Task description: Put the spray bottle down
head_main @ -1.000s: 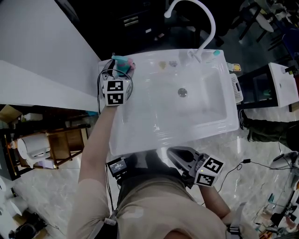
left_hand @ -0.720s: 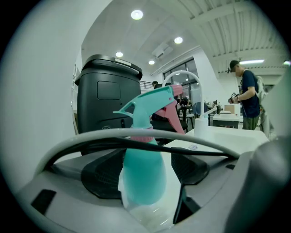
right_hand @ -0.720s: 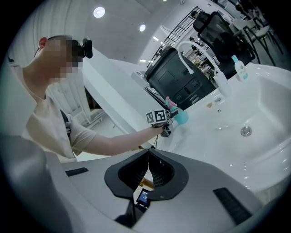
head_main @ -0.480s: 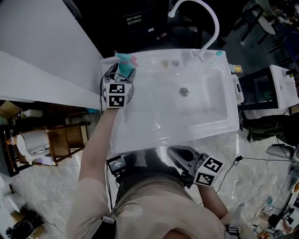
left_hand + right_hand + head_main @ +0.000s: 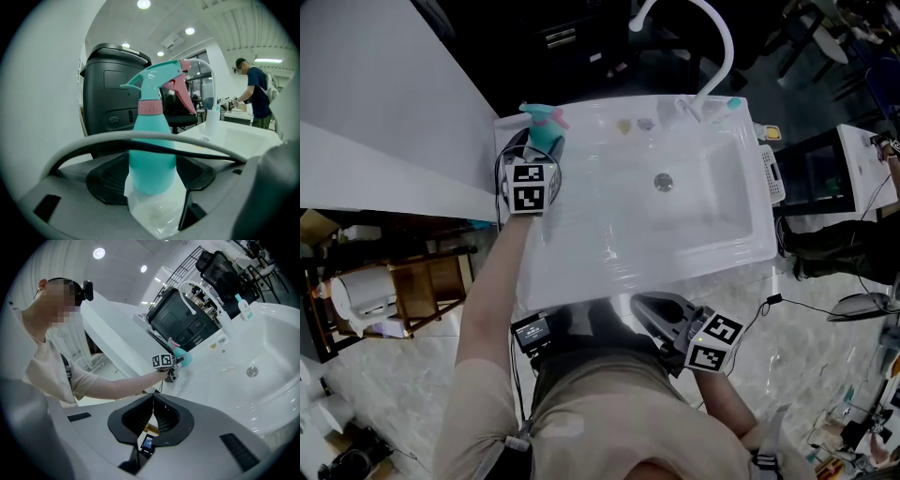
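A teal spray bottle (image 5: pixel 546 127) with a pink collar and trigger stands upright on the back left corner of the white sink (image 5: pixel 609 281). My left gripper (image 5: pixel 542 150) reaches over the sink's left rim and is shut on the bottle's lower body. In the left gripper view the bottle (image 5: pixel 152 154) fills the gap between the two dark pads, its base on the white surface. My right gripper (image 5: pixel 652 309) hangs near my body below the sink's front edge, shut with nothing in it. The right gripper view shows its jaws (image 5: pixel 152 416) meeting in a thin line, with the bottle (image 5: pixel 185 359) far off.
A curved white faucet (image 5: pixel 712 37) rises at the sink's back rim, with small items beside it. A drain (image 5: pixel 663 182) sits mid-basin. A white counter (image 5: pixel 384 112) runs to the left, and a black bin (image 5: pixel 112 103) stands behind the bottle. A person (image 5: pixel 255 96) stands far off.
The bottle has come from a lean under the left gripper to upright at the sink's back left corner. The right gripper has hardly moved.
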